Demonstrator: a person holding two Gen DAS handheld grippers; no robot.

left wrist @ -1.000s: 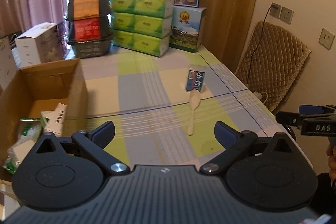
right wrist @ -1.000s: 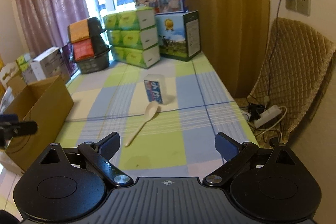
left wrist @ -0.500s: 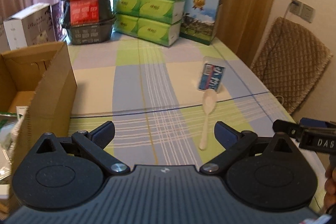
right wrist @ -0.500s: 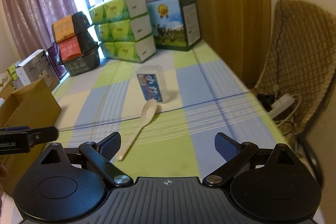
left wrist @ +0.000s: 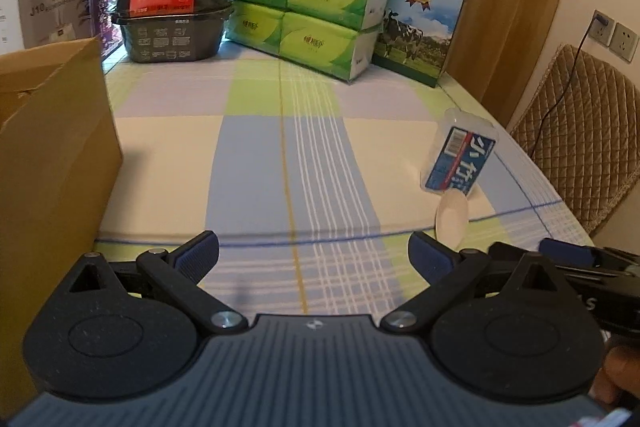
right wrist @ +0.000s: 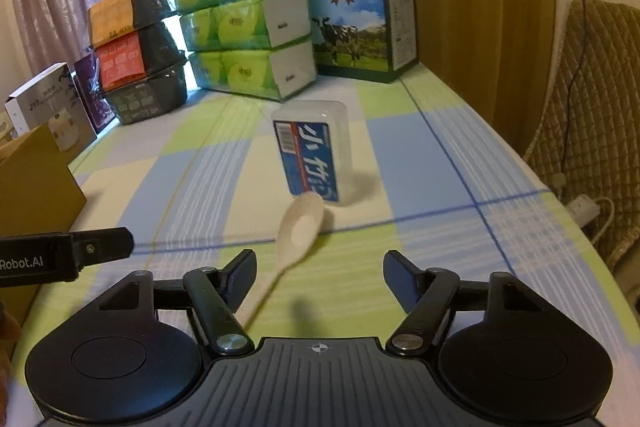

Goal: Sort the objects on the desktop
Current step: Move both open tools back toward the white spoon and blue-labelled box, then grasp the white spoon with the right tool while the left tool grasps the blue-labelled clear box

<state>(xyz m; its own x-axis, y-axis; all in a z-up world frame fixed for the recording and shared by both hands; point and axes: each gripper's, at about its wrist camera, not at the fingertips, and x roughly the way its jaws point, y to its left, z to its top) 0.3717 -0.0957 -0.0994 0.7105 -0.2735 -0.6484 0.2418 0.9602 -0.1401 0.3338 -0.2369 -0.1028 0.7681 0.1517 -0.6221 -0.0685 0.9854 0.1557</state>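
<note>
Checked tablecloth [right wrist: 420, 155] under both wide-open claws; only the right claw [right wrist: 320, 281] view shows the spoon's [right wrist: 300, 227] handle.

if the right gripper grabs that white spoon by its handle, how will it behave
The spoon looks like thin stiff plastic, so probably light and rigid. Its slim handle lies flat on the tablecloth, so it may slide or pivot when pinched. The bowl nearly touches the clear box, which could get nudged.

Spoon [right wrist: 298, 231] handle end behind right tongs [right wrist: 320, 277].
</note>
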